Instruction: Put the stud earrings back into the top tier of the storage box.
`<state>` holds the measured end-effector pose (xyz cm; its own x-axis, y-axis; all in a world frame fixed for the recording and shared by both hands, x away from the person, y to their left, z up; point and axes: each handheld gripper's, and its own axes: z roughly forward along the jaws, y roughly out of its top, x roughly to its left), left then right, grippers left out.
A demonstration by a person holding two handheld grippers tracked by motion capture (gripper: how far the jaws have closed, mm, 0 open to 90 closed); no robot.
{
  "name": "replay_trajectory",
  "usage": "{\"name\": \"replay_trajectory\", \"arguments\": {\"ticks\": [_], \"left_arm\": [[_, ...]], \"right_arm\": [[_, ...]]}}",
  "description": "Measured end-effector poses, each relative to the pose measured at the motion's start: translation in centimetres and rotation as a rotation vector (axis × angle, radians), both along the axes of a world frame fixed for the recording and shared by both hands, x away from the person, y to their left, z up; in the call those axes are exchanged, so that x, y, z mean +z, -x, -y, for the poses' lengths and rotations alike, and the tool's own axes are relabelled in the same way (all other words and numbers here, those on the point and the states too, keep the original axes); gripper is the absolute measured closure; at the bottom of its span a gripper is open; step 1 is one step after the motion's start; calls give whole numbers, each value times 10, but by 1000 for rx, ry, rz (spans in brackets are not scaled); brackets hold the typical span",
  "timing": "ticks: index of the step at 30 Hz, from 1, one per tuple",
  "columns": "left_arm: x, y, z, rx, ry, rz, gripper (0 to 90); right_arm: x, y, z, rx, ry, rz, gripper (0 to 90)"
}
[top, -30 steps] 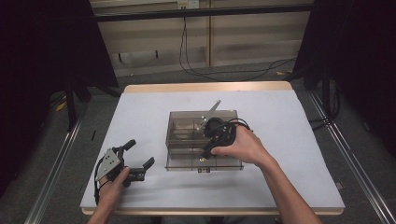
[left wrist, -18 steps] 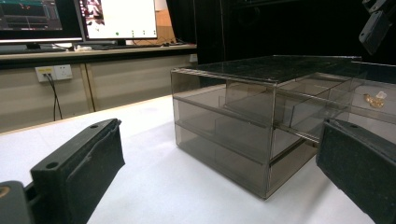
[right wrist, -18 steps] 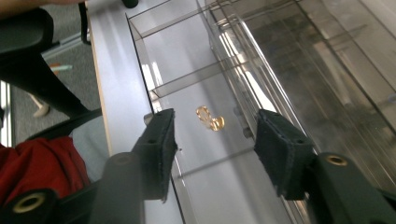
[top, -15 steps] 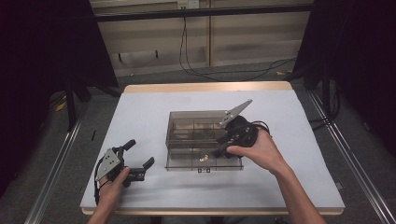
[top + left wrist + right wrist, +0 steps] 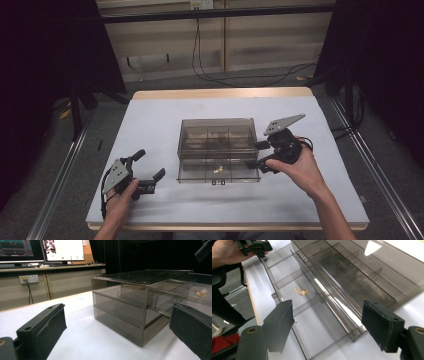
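Observation:
A smoky clear drawer box [image 5: 216,134] stands mid-table. Its lower drawer [image 5: 218,172] is pulled out toward me, with a small gold piece [image 5: 217,170] lying in it. My right gripper [image 5: 258,156] is open just beside the box's right front corner, nothing between its pads. In the right gripper view the open jaws [image 5: 329,315] frame the drawer [image 5: 287,277] and the gold piece [image 5: 301,291]. My left gripper [image 5: 149,164] rests open on the table left of the box. Its own view shows the box [image 5: 140,302] past the spread jaws, and the gold piece [image 5: 200,293].
The white table top [image 5: 155,120] has bare room on both sides and behind the box. A metal rail [image 5: 60,180] runs along the floor at the left. Cables [image 5: 200,60] trail on the floor beyond the table's far edge.
My right gripper has drawn back from over the box's front to its right side. The left gripper has stayed where it was.

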<state>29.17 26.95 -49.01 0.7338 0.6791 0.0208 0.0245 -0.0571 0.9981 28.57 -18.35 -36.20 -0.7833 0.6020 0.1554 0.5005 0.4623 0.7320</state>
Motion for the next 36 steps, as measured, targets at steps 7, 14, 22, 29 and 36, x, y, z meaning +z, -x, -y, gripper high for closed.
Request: {"name": "replay_trajectory", "arguments": {"ticks": [7,14,22,29,36], "left_arm": [[0,0,0,0,0,-1,7],[0,0,0,0,0,0,7],[0,0,0,0,-1,-1,7],[0,0,0,0,-4,-2,7],[0,0,0,-1,-2,-1,7]], "right_arm": [[-9,10,15,-51,-7,10,199],[-15,22,37,-152,-27,67,159],[-33,34,60,-235,-35,65,129],[-56,43,69,-286,-35,51,122],[-77,52,77,-335,-35,56,116]]}}
